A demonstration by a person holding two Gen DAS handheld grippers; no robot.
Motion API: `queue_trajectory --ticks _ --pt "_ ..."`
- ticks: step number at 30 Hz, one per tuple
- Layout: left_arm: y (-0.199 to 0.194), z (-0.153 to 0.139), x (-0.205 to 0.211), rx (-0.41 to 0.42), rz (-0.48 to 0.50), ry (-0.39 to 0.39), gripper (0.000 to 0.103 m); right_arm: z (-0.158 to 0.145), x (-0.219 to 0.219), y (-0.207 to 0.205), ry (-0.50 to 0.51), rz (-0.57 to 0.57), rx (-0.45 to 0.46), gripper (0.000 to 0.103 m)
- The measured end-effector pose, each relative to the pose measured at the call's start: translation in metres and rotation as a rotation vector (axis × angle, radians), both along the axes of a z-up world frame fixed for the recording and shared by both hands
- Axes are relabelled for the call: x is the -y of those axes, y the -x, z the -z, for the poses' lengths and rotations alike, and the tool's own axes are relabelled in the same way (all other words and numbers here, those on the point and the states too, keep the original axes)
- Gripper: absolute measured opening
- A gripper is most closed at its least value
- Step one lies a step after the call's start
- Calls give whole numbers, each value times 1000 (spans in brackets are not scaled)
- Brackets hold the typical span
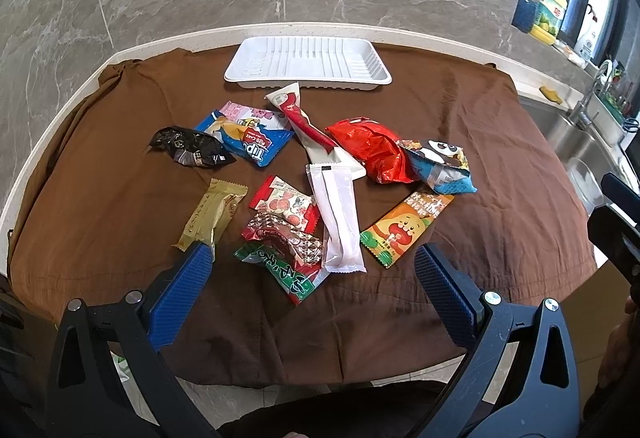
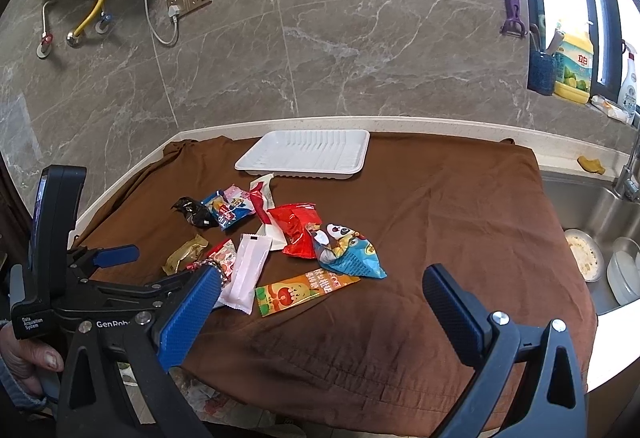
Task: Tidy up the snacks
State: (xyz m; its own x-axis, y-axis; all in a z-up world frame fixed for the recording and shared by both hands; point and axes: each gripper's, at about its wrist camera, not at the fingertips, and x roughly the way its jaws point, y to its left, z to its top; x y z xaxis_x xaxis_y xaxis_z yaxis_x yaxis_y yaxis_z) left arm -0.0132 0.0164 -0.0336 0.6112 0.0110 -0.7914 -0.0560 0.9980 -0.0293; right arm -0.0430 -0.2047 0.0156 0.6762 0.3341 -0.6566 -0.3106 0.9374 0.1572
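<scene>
Snack packets (image 1: 316,174): light, crinkly, slippery; pinch at sealed ends. Tray (image 1: 307,63) empty. Left hand-held gripper (image 1: 314,274), right hand-held gripper (image 2: 322,294): jaws apart.

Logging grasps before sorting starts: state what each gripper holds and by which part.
Nothing is held. The left gripper and right gripper are both open above the brown cloth; the white tray has nothing in it.

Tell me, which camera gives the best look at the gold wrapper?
The left wrist view. There the gold wrapper lies whole and large on the brown cloth, just beyond the left gripper. In the right wrist view the wrapper is small, and the left gripper's arms cover its near end.
</scene>
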Motion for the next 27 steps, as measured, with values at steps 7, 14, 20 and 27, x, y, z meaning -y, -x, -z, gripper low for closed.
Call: queue_trajectory --ticks 7,14,20,27 --pt "-3 4 -9 -8 -20 6 103 2 -4 -3 2 -3 -11 103" --pt "-10 9 -32 -20 -66 26 103 6 -11 -11 12 -10 -21 103" --pt "-20 13 -59 -38 -117 59 103 10 -19 -21 28 -8 -32 103" --pt "-41 25 -94 -77 -173 102 103 14 -28 -38 47 10 -49 103"
